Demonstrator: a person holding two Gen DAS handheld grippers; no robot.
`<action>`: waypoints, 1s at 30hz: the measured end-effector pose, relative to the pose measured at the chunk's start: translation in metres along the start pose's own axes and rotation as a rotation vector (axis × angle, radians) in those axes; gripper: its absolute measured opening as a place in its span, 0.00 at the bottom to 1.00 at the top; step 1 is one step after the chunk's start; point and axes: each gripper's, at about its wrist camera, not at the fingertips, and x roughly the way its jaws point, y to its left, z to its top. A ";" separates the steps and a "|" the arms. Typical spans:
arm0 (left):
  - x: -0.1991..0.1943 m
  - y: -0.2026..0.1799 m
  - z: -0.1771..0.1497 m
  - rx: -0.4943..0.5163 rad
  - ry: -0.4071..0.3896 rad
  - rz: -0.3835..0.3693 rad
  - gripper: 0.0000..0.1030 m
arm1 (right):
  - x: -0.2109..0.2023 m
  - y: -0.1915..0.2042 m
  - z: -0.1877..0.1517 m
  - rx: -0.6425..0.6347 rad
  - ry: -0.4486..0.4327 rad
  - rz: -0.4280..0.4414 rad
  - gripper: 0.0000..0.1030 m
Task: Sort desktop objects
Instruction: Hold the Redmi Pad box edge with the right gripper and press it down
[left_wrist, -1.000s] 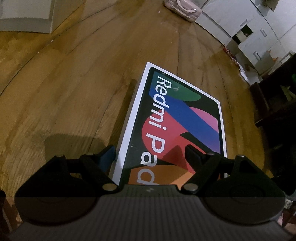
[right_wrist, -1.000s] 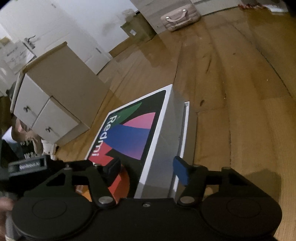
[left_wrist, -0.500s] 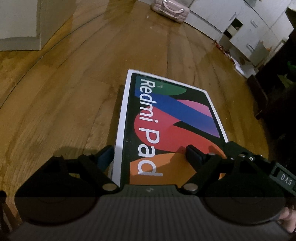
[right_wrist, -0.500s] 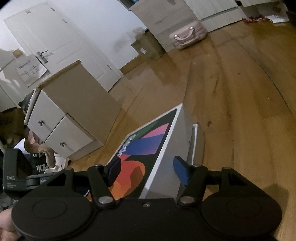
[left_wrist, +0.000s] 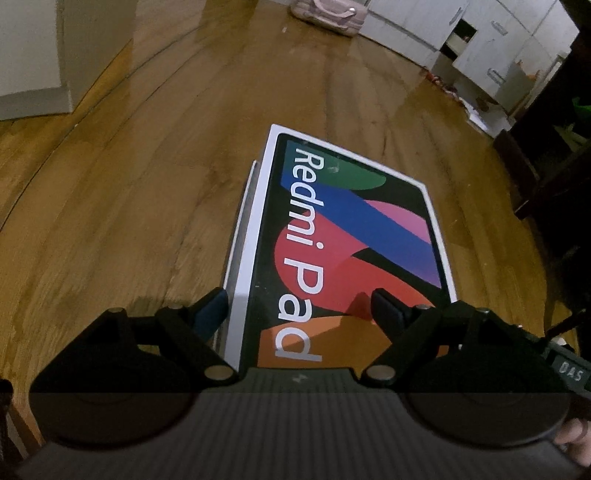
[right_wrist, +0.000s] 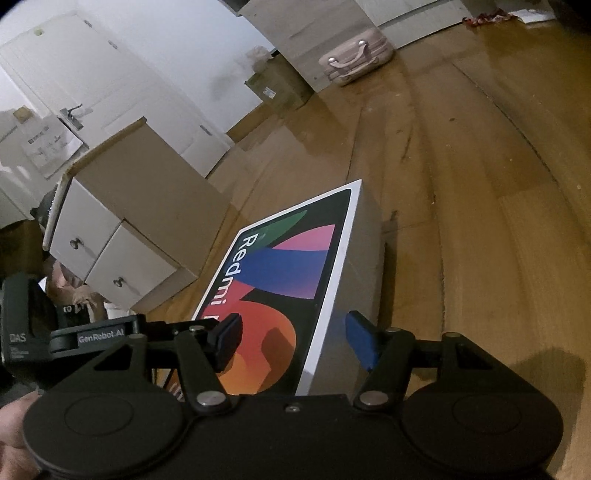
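1. On a wooden floor (left_wrist: 147, 192) of glossy brown planks, we see a flat tablet box (left_wrist: 351, 240) with a white border and a black lid printed with green, blue, pink, red and orange shapes and the white words "Redmi Pad".
2. From the left wrist view, our left gripper (left_wrist: 299, 310) has its jaws spread wide — one blue-padded finger just outside the box's left edge, the other over the lid's orange corner. We cannot tell whether either pad touches the box.
3. Along the box's left side, a thin white edge (left_wrist: 242, 229) shows below the lid.
4. From the right wrist view, our right gripper (right_wrist: 291, 336) is also wide apart, straddling the box's near right corner: one finger sits above the printed lid, the other beside the plain grey side wall. It grips nothing that we can make out.
5. Both grippers sit at the same near end of the box, and the left gripper (right_wrist: 92, 338), labelled "GenRobot.AI", appears at the left of the right wrist view.
6. Beyond the box stands a white drawer cabinet (right_wrist: 122, 236) with small knobs — near the box's left side but apart from it.
7. Farther back, a pink suitcase (right_wrist: 356, 59) lies on the floor beside a cardboard carton (right_wrist: 280, 86), with a white door (right_wrist: 74, 74) behind.
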 end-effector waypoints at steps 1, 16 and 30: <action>0.000 0.000 0.000 0.000 0.001 0.003 0.81 | 0.000 0.001 -0.001 0.002 -0.003 0.005 0.67; 0.001 0.000 0.001 -0.024 0.016 0.029 0.81 | 0.001 -0.005 -0.010 0.044 0.019 0.022 0.66; 0.004 -0.003 -0.005 -0.016 0.036 0.060 0.81 | 0.003 -0.007 -0.016 0.043 0.039 -0.002 0.66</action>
